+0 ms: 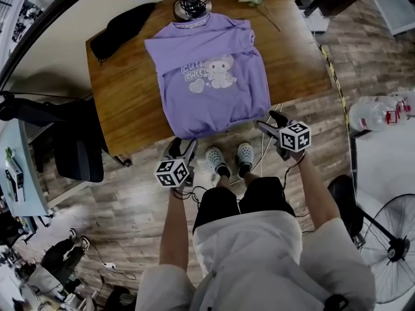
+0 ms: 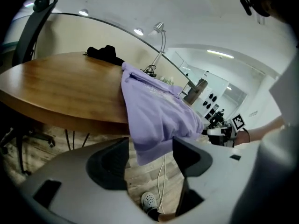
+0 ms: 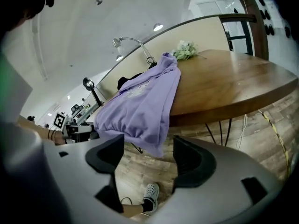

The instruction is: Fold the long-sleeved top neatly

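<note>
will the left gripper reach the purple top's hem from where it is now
Probably yes: the left gripper is open, and the hem hangs over the table edge just ahead of its jaws, nothing between.

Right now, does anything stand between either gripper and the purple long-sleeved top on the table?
Nothing visible does. The long-sleeved top hangs its hem over the near edge of the table, straight ahead of the left gripper and the right gripper. Both pairs of jaws stand apart and empty, with only air before the cloth.
</note>
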`<control>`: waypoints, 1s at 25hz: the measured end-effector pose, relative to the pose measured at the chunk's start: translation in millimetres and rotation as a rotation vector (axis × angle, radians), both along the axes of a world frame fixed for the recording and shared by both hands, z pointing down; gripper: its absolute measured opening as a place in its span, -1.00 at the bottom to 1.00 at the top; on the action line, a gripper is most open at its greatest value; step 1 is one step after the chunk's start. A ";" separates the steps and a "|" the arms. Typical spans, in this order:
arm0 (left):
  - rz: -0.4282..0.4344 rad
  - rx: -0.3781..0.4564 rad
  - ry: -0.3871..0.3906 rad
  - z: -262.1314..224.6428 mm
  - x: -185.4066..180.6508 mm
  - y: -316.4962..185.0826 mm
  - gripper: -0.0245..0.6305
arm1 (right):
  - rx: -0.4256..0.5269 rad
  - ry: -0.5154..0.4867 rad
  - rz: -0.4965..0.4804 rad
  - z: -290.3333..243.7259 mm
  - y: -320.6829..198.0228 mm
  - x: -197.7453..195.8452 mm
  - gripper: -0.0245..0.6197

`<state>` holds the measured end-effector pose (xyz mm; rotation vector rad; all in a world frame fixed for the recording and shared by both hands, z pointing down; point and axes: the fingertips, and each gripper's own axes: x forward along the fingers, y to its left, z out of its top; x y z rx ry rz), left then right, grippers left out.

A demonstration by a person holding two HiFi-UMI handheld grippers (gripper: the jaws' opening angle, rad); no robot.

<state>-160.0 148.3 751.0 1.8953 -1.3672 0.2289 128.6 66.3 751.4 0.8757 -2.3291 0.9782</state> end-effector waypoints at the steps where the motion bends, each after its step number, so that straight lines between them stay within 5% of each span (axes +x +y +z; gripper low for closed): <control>1: 0.004 0.005 0.004 1.6 2.7 -4.0 -0.06 | -0.004 -0.009 -0.019 4.0 -3.9 -4.6 0.14; 6: 0.026 -0.027 -0.014 20.5 23.9 -5.0 -0.06 | -0.026 -0.018 -0.068 22.8 -7.9 -8.8 0.10; 8: 0.009 -0.030 -0.004 24.1 24.5 -4.5 -0.12 | -0.027 -0.021 -0.068 26.6 -8.1 -9.1 -0.11; 10: -0.002 -0.020 -0.013 23.0 20.3 -2.0 -0.49 | -0.019 -0.022 -0.076 27.7 -4.6 -12.4 -0.56; 12: 0.010 -0.013 -0.024 21.2 22.5 1.6 -0.68 | -0.006 -0.019 -0.091 25.4 -0.4 -11.5 -0.72; 25: 0.009 0.013 -0.075 -21.8 35.4 66.3 -0.74 | 0.013 -0.030 -0.178 -16.0 57.3 15.4 -0.78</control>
